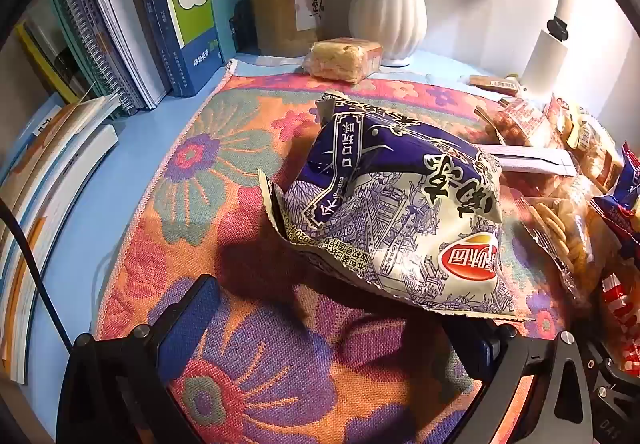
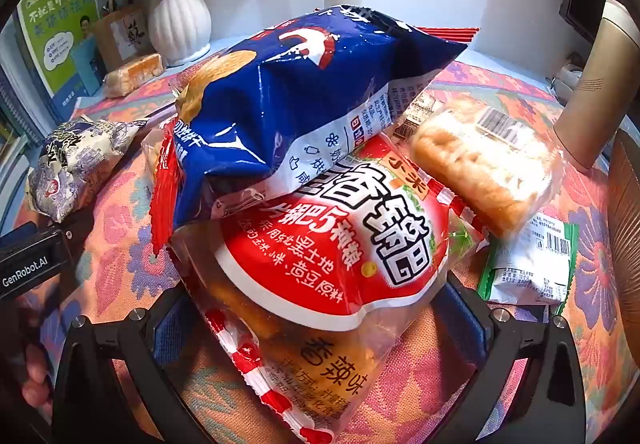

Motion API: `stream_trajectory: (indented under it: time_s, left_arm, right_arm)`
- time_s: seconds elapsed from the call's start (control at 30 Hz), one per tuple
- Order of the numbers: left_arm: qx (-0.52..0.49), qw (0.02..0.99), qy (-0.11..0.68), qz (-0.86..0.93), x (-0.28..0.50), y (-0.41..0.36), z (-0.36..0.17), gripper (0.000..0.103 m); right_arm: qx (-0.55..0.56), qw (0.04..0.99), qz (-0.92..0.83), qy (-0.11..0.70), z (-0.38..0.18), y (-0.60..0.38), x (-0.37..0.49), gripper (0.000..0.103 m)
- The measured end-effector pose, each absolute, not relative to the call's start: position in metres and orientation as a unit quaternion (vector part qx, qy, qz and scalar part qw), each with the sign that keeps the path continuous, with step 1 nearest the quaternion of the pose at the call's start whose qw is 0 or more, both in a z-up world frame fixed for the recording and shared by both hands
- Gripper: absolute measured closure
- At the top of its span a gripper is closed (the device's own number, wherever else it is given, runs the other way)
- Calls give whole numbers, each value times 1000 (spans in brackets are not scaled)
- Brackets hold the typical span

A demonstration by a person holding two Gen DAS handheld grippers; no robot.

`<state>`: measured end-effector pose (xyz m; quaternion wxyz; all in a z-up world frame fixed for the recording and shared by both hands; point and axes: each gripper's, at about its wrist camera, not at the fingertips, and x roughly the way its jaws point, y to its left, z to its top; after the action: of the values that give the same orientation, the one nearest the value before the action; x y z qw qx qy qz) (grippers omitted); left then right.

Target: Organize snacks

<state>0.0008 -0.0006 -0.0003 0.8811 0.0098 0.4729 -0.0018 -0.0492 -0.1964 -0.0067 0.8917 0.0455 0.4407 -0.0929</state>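
A purple-and-cream snack bag [image 1: 400, 211] lies on the floral cloth [image 1: 208, 171], also in the right wrist view at the far left [image 2: 76, 159]. My left gripper [image 1: 336, 332] stands open just short of it, and the bag's near edge overhangs the right finger. In the right wrist view a red-and-white snack bag [image 2: 332, 264] lies with a blue bag [image 2: 300, 95] resting on top. My right gripper [image 2: 316, 320] is open wide. The red bag lies between its fingers, and the pads do not visibly press it.
Books [image 1: 180, 3], a pen holder [image 1: 288, 7] and a white vase [image 1: 388, 3] line the back. A small wrapped cake [image 1: 342, 57] lies near the vase. Clear crisp packs [image 2: 484, 171], a green-white packet [image 2: 528, 268] and a beige cylinder [image 2: 592, 83] crowd the right.
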Motion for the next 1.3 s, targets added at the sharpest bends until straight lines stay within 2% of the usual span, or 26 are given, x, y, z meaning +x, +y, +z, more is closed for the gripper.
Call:
stream_trajectory:
  time_s: [0.33, 0.47, 0.6, 0.8, 0.9, 1.03, 1.17, 1.3]
  left_arm:
    - [19, 871, 491, -14, 5, -5, 1, 0]
    - [35, 846, 528, -63, 8, 2, 2, 0]
    - [73, 822, 554, -108, -8, 4, 4, 0]
    - [74, 828, 545, -114, -39, 21, 24, 1]
    - [97, 850, 507, -104, -50, 31, 52, 1]
    - [123, 869, 471, -87, -56, 32, 84, 1]
    - [116, 880, 456, -69, -44, 29, 113, 1]
    - [111, 892, 431, -75, -41, 19, 135, 1]
  right_arm:
    - [51, 890, -96, 442, -5, -197, -49, 0]
    - [70, 850, -100, 512, -3, -200, -47, 0]
    - [62, 844, -85, 526, -2, -201, -52, 0]
    - [66, 794, -84, 599, 1, -203, -61, 0]
    - [40, 812, -96, 575, 22, -192, -94, 0]
    - [5, 852, -97, 515, 77, -177, -118, 0]
    - [43, 861, -92, 498, 115, -180, -122, 0]
    - [51, 868, -94, 485, 130, -170, -101, 0]
